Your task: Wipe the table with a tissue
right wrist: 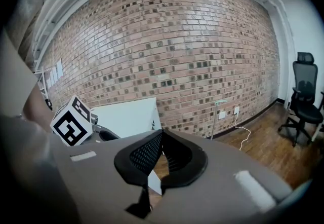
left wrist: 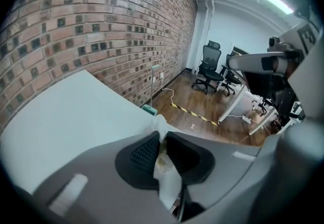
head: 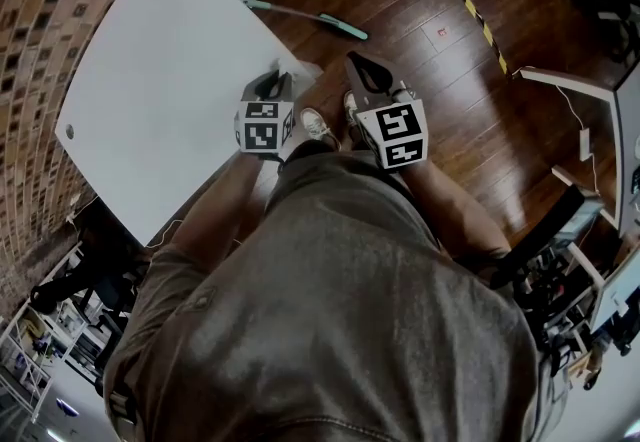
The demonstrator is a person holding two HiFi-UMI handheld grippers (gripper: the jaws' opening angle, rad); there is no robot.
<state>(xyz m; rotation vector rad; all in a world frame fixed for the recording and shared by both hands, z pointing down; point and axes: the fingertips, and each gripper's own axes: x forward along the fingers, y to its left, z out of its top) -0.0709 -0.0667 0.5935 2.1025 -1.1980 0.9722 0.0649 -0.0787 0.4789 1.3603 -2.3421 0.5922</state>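
Ahead and to the left of the left tool (head: 272,82), in the head view, the white counter (head: 160,60) stretches away toward the brick wall. Its near corner lies just in front of the tool's tips. A white tissue (head: 297,68) pokes out of that tool, right at the corner. The right tool (head: 358,65) hangs over the wooden floor, off the counter's edge, so the left one is nearer the work.

Along the left tool (left wrist: 159,134) in its own view, the jaws are clenched on the tissue (left wrist: 167,177), which trails back between them. The counter (left wrist: 61,116) lies bare to the tool's left, with open room for a sweep, I judge, until the wall.

Along the right tool (right wrist: 162,134), the tips meet and grip nothing. The counter (right wrist: 129,114) lies ahead and left of it, past the left tool's marker cube (right wrist: 71,121).
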